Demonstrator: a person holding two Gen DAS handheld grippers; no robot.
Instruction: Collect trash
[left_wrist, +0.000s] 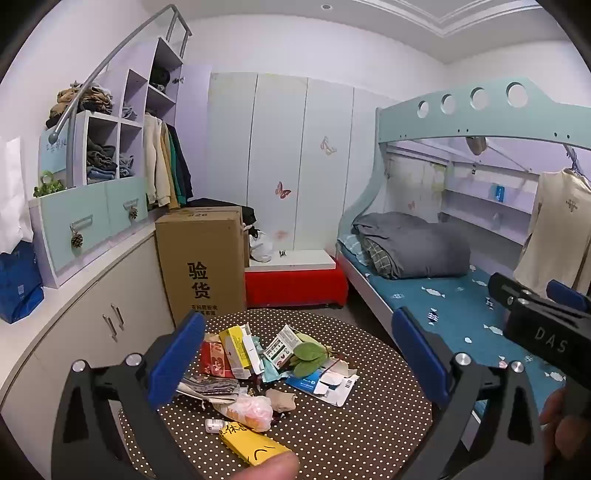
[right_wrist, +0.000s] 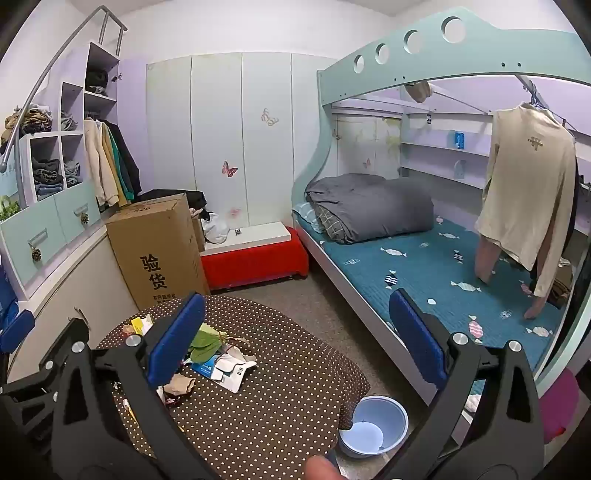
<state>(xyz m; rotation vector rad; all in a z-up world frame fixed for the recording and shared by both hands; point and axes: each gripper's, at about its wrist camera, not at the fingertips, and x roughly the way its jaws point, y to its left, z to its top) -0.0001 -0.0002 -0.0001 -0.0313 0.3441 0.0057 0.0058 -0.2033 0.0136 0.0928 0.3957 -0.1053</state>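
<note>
A round table (left_wrist: 369, 424) with a brown dotted cloth carries a pile of trash. In the pile are a yellow carton (left_wrist: 236, 347), a red packet (left_wrist: 213, 360), a white barcode box (left_wrist: 282, 343), green leaves (left_wrist: 306, 356), torn blue-white paper (left_wrist: 327, 382), a pink plastic bag (left_wrist: 249, 410), a small white bottle (left_wrist: 214, 425) and a yellow box (left_wrist: 255, 446) nearest me. My left gripper (left_wrist: 299, 358) hovers open above the pile, holding nothing. My right gripper (right_wrist: 297, 339) is open over the table (right_wrist: 277, 406), to the right of the leaves (right_wrist: 205, 343) and torn paper (right_wrist: 229, 369).
A light blue basin (right_wrist: 373, 424) stands on the floor at the table's right edge. A tall cardboard box (left_wrist: 201, 262) and a red bench (left_wrist: 295, 286) stand behind the table. Cabinets (left_wrist: 96, 332) run along the left, and a bunk bed (right_wrist: 443, 266) fills the right.
</note>
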